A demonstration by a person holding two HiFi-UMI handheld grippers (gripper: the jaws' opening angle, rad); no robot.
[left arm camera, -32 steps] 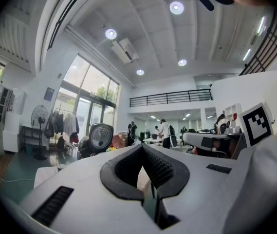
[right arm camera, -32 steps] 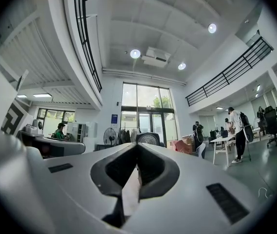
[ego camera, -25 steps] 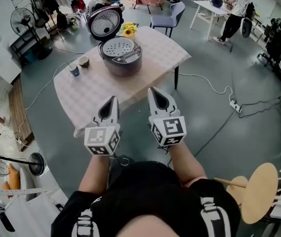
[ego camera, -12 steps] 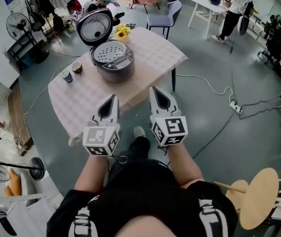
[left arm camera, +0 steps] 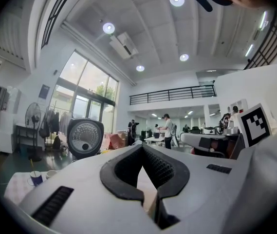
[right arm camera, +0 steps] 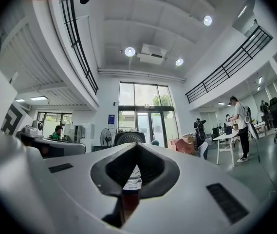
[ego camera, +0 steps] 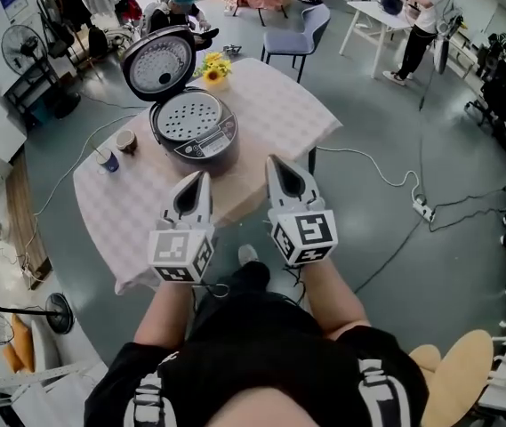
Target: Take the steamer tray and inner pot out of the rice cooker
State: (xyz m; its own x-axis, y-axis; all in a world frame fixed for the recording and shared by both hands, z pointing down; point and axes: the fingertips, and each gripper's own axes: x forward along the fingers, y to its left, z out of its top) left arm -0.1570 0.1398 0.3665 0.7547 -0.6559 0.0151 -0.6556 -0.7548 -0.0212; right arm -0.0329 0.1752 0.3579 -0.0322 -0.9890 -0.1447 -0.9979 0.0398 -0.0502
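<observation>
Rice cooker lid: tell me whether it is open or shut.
Open. In the head view the lid stands tipped back behind the cooker, and the perforated steamer tray shows uncovered in its top.

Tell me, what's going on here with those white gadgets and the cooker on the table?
A person holds a left hand-held gripper and a right hand-held gripper, both shut and empty, pointing towards a rice cooker on a table. Neither touches it. The cooker's lid stands open and the perforated steamer tray sits inside, not yet taken out. Two cups and a vase of sunflowers also stand on the table.
</observation>
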